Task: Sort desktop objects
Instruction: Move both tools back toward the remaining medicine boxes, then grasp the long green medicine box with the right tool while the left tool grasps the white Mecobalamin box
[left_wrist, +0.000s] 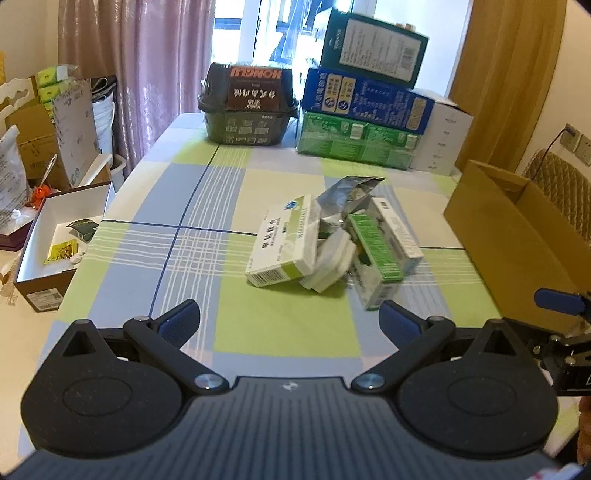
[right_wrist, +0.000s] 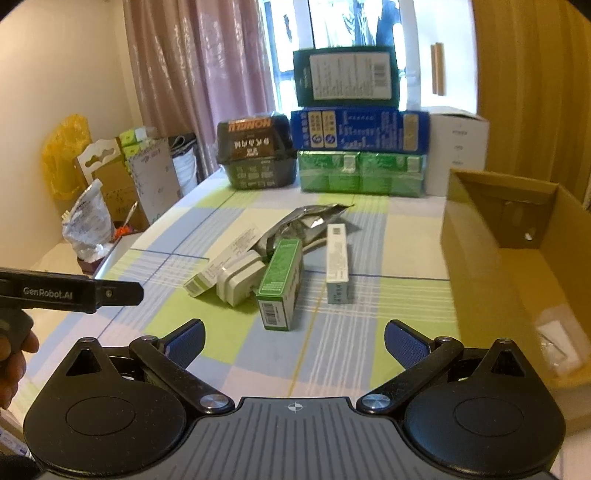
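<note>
Mid-table, heaped for sorting: medicine boxes (right_wrist: 279, 286) and foil pouch (right_wrist: 310, 218). At right edge, open cardboard box (right_wrist: 476, 236), likely destination. Left gripper (left_wrist: 290, 326) and right gripper (right_wrist: 293, 341) poised short of heap, jaws apart, empty.

Cluster at bench centre: flat white-and-green medicine box (left_wrist: 282, 243) at 9 o'clock; white plug adapter (right_wrist: 238, 277) touching it; green carton (right_wrist: 279, 282) lying lengthwise at 6; white carton (right_wrist: 338, 264) at 3; crumpled silver foil pouch (right_wrist: 308, 219) at 12.

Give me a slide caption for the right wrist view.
Open right hand-held gripper faces a pile of small boxes on the checked tablecloth, beside an open cardboard box.
</note>
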